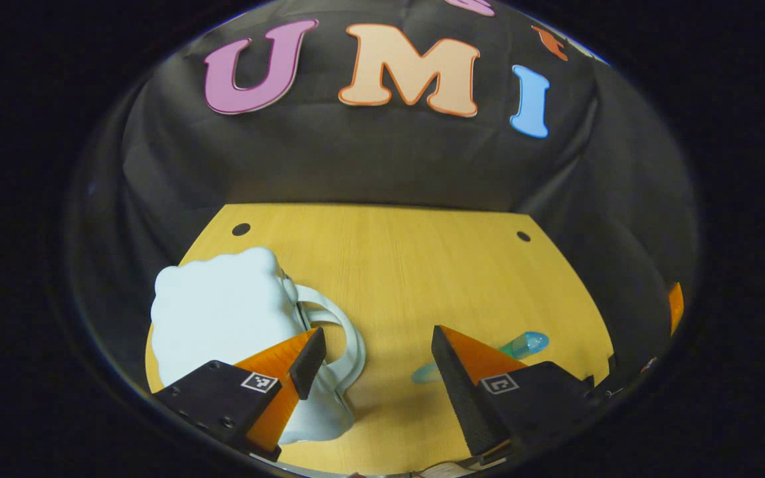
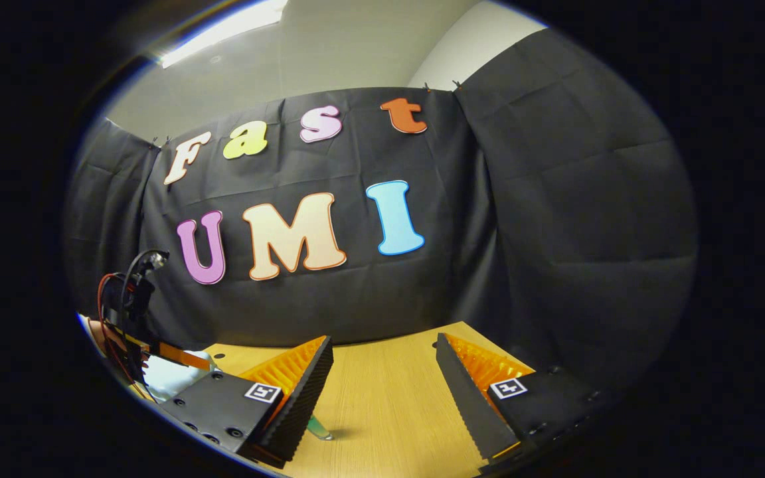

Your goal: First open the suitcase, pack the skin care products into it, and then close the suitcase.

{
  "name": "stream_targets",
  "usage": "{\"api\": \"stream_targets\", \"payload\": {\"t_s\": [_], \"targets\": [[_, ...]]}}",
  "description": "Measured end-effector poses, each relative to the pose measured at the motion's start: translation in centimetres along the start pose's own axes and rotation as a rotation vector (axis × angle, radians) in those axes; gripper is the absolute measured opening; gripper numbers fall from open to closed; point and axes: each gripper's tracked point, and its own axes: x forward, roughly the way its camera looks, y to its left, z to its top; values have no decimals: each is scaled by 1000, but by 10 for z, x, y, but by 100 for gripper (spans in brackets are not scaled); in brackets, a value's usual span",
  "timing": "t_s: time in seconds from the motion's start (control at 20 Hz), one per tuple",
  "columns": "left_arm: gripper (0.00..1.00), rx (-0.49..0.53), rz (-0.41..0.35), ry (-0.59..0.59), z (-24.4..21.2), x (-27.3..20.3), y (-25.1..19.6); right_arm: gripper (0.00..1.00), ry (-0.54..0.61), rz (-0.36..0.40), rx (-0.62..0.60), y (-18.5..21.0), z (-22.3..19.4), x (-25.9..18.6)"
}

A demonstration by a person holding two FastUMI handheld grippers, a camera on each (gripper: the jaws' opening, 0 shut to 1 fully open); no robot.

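A small pale blue suitcase (image 1: 223,318) lies on the wooden table (image 1: 396,265) at the left, its looped handle (image 1: 349,338) pointing toward the middle. My left gripper (image 1: 378,332) hovers open just above and right of that handle, its left finger over the case, with nothing held. A teal skin care tube (image 1: 522,345) lies on the table behind the right finger. In the right gripper view, my right gripper (image 2: 383,338) is open and empty above the table (image 2: 389,398). There the tube's tip (image 2: 319,431) peeks out by the left finger, and the suitcase (image 2: 170,375) is far left.
The left gripper's body with red and black cables (image 2: 127,299) is at the far left of the right gripper view. Two small dark holes (image 1: 241,229) mark the table's far corners. The black cloth wall stands right behind the table.
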Motion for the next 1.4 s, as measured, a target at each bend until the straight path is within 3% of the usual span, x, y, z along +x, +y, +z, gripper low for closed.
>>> {"api": "stream_targets", "payload": {"t_s": [0.55,0.8,1.05,1.25,1.3,1.35,1.4], "targets": [[93,-32,32,387,-21,64,33,98,38,-64,49,-20,-18,-2],[80,-61,68,460,-29,84,38,98,53,-92,68,-29,-21,-7],[73,-58,106,516,-39,98,46,98,60,-117,81,-38,-21,-11],[46,-65,123,557,-46,106,50,97,55,-133,77,-44,-19,-14],[48,-70,129,569,-48,106,50,98,59,-136,77,-45,-20,-15],[41,-71,125,570,-49,108,49,97,63,-138,75,-46,-21,-16],[42,-68,126,577,-51,111,50,97,65,-141,73,-47,-21,-16]]}}
